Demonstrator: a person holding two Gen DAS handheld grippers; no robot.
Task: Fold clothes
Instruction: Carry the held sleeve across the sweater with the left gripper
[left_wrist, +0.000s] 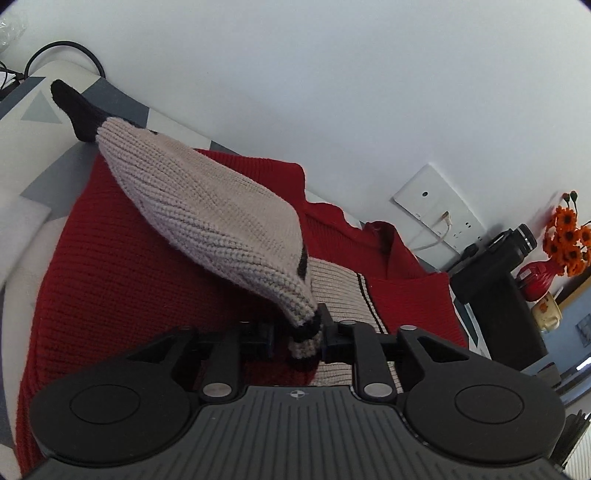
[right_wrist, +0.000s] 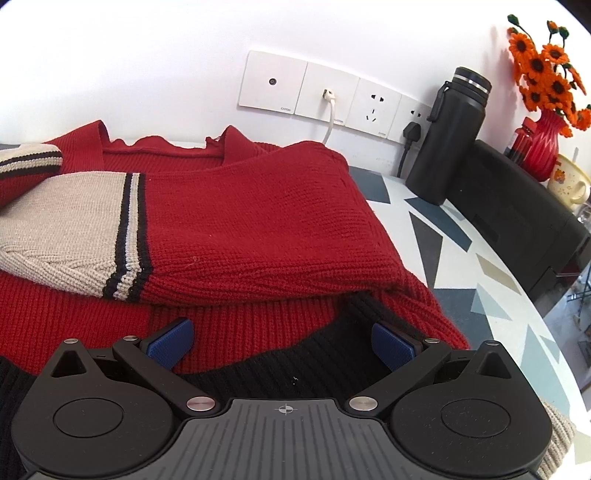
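Note:
A red knit sweater (left_wrist: 147, 266) with beige, black-striped sleeves lies on the patterned table (right_wrist: 436, 229). In the left wrist view one beige sleeve (left_wrist: 207, 199) stretches up across the sweater, its black cuff (left_wrist: 74, 107) at the far left. Its near end sits between the fingers of my left gripper (left_wrist: 295, 332). The cloth touches the right finger, and a gap shows beside the left one. My right gripper (right_wrist: 284, 345) stands open low over the sweater's red and black hem (right_wrist: 280, 365), with its blue pads (right_wrist: 177, 343) wide apart and gripping nothing. The other sleeve (right_wrist: 66, 221) lies folded across the chest.
Along the wall stand a socket strip (right_wrist: 332, 92) with a white cable, a black bottle (right_wrist: 454, 136), a black box (right_wrist: 517, 206), a red vase of orange flowers (right_wrist: 543, 140) and a mug (right_wrist: 569, 181). The table's rounded edge runs down the right.

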